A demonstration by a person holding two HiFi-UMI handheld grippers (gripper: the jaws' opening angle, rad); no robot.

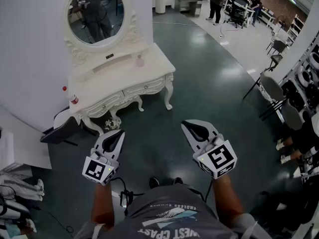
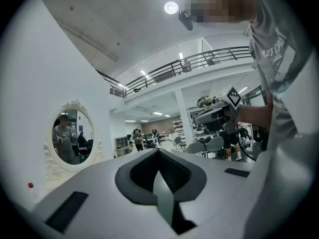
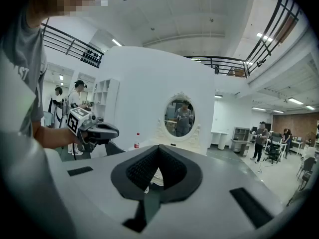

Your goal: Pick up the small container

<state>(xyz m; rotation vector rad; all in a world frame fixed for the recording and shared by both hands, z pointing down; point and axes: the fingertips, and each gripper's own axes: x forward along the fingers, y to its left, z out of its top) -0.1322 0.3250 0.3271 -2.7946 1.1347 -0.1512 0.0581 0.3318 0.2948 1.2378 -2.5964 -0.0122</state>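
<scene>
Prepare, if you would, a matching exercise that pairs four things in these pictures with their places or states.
Things:
1. small pink container
2. red-capped bottle
3. oval mirror
4. left gripper

Places or states:
A. shut and empty, held over the floor
B. at the left end of the vanity table, as the head view shows it
C. upright at the back of the vanity table
D. on the vanity table's top, in front of the mirror's frame

Pairs: 1-D, 2-B, 3-C, 4-A

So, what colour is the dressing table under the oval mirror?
The dressing table is white; clearest in head view.
</scene>
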